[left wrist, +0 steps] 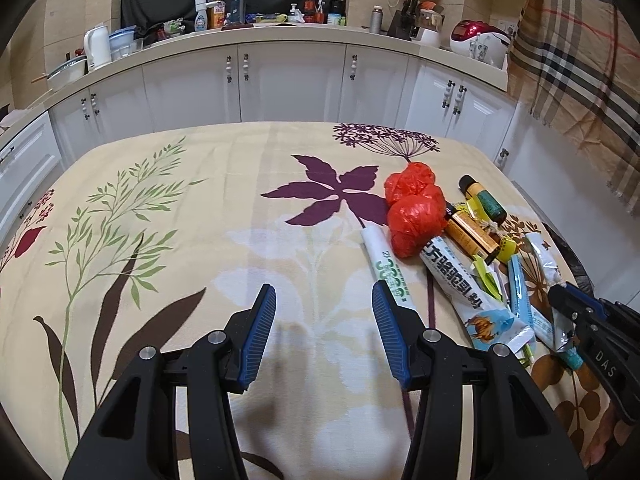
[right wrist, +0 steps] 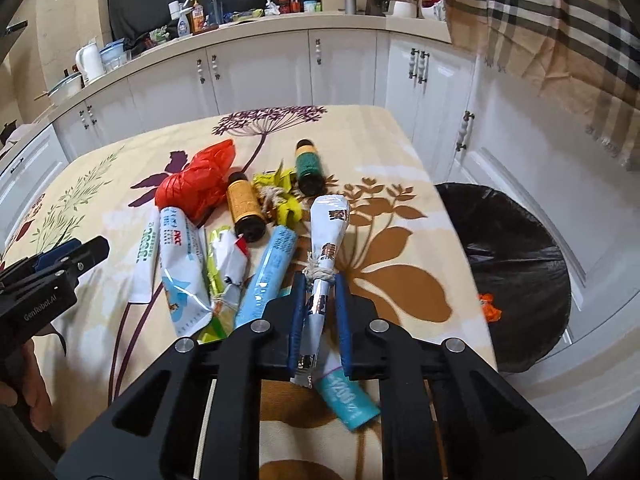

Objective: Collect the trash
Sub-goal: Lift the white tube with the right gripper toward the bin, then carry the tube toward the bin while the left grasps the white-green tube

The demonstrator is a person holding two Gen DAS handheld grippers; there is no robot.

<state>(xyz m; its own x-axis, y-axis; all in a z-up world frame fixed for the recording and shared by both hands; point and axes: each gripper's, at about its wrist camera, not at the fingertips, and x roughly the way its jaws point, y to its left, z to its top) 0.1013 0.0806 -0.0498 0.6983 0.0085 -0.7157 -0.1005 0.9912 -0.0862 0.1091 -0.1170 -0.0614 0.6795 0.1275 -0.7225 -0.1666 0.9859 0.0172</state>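
Trash wrapper (right wrist: 326, 248), white and string-tied, is pinched in the right gripper (right wrist: 320, 292) fingers above the floral surface (right wrist: 392, 240), crowded by bottles (right wrist: 244, 204), packets (right wrist: 180, 264) and a red bag (right wrist: 196, 184), the bin (right wrist: 516, 276) alongside, while left gripper (left wrist: 324, 300) fingers stand spread, empty.

A: The table (left wrist: 200, 208) cloth is cream with purple, green and brown leaves?
B: Yes. At centre, a red crumpled bag (right wrist: 196, 184); lower right, a black bin liner (right wrist: 516, 264); upper right, a tan plaid cloth (right wrist: 560, 32).
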